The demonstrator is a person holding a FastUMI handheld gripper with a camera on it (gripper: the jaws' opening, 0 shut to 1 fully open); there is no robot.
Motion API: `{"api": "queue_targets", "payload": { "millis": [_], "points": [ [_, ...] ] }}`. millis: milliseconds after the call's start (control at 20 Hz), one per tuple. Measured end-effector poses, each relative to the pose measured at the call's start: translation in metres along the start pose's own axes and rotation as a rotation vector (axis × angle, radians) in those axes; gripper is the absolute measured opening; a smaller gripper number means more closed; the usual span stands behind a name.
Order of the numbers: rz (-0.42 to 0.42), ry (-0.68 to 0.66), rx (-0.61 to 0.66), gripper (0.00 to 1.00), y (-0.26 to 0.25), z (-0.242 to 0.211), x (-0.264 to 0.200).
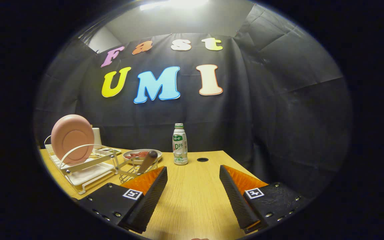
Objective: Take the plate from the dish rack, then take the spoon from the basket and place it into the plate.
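Observation:
A pink plate [72,138] stands on edge in the white dish rack [84,168], off to the left beyond my left finger. Just right of the rack is a small wire basket [130,170], with the dark handle of the spoon [147,161] leaning out of it, right ahead of my left fingertip. My gripper [193,171] hovers over the wooden table [192,196], its fingers wide apart with only bare tabletop between them.
A shallow dish [142,154] with something red in it sits behind the basket. A white drink bottle [180,144] stands upright ahead of the fingers, beside a round cable hole [202,159]. The black cloth wall closes off the back.

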State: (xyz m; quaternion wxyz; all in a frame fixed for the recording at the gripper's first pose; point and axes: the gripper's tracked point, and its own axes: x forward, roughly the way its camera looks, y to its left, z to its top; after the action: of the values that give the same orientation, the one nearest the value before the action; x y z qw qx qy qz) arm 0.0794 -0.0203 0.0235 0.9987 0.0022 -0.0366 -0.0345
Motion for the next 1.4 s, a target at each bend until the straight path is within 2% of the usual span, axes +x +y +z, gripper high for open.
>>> {"api": "queue_targets", "payload": {
  "millis": [100, 250, 450, 600, 850, 1050, 1250, 1400],
  "points": [
    [-0.040, -0.022, -0.026, 0.96, -0.016, 0.012, 0.009],
    [-0.088, -0.047, -0.039, 0.96, -0.039, 0.047, -0.001],
    [-0.094, -0.033, -0.050, 0.96, -0.045, 0.097, -0.040],
    [-0.075, 0.000, -0.028, 0.96, -0.025, 0.136, -0.069],
    [-0.002, 0.002, 0.030, 0.96, 0.039, 0.210, -0.107],
    [0.078, -0.016, 0.066, 0.96, 0.101, 0.258, -0.120],
    [0.213, -0.010, 0.096, 0.96, 0.174, 0.287, -0.119],
    [0.325, 0.022, 0.081, 0.96, 0.228, 0.287, -0.107]
  ]
}}
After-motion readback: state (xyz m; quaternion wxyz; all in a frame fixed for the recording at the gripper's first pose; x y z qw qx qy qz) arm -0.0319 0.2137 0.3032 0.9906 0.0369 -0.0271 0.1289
